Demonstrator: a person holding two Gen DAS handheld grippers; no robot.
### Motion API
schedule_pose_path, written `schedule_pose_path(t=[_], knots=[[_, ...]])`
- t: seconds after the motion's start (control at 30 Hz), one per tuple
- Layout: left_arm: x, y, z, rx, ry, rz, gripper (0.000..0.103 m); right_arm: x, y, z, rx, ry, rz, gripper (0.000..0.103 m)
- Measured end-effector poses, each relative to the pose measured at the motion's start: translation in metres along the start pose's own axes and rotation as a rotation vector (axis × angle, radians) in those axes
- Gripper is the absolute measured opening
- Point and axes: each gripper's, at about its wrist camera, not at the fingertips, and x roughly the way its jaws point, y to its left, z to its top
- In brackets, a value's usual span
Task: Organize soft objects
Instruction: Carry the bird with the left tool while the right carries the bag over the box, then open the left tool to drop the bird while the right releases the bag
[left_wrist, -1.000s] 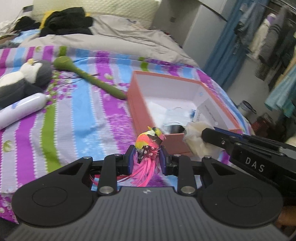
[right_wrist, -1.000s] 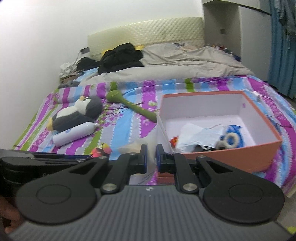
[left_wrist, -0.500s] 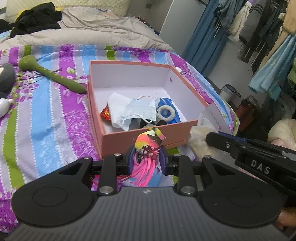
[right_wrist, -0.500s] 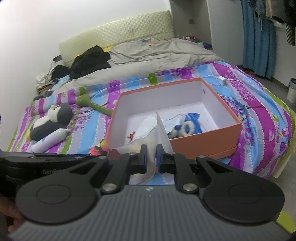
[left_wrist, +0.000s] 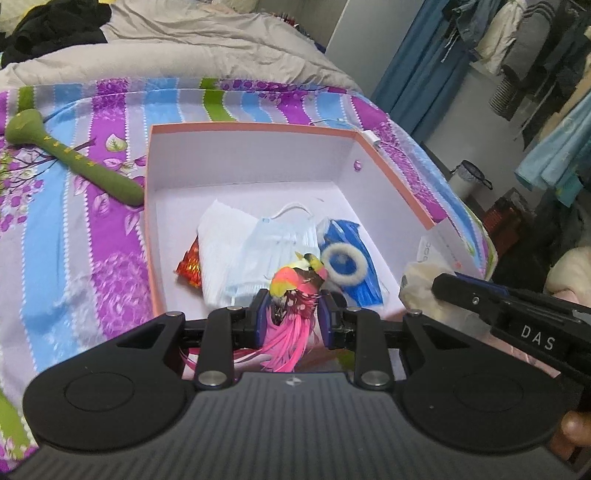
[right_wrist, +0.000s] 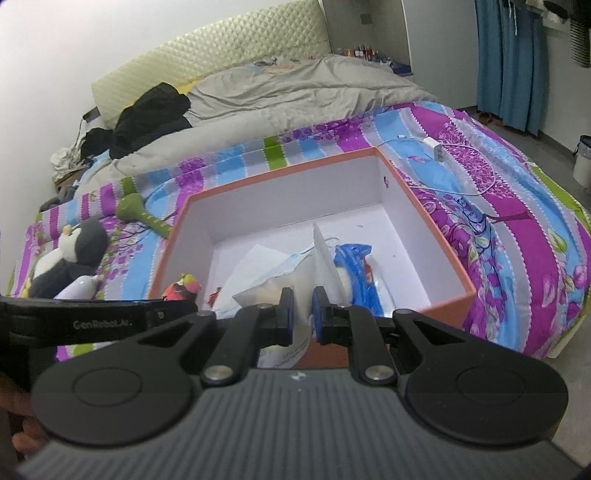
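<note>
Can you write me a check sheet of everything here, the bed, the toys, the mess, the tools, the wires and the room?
Surface: striped purple, blue and green bedspread.
Job's things: open orange cardboard box with white inside holding a pale blue face mask and a blue packet with a white fluffy ring; green star-dotted plush stick and grey-white plush penguin beside the box.
Clutter: black clothes on grey duvet.
Tools: left tool shut on bright feathered toy bird; right tool shut on clear plastic bag.
Cables: white charger cable on bedspread.
Surroundings: blue curtain, hanging clothes.

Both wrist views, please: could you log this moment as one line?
left tongs: shut on feathered bird toy | right tongs: shut on clear bag | both over orange box | nothing released
</note>
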Motion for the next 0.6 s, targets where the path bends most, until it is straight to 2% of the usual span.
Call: schedule_pose_path(t=[0.27,0.6], knots=[[0.066,0.009,0.034,-0.021,0.066,0.023,0.031,0.067,-0.027,0.016,0.052,0.112,0.008,0.016],[0.122,0.024,0.052,-0.052,0.138,0.061,0.031,0.132,-0.04,0.013,0.061,0.243,-0.005,0.017]])
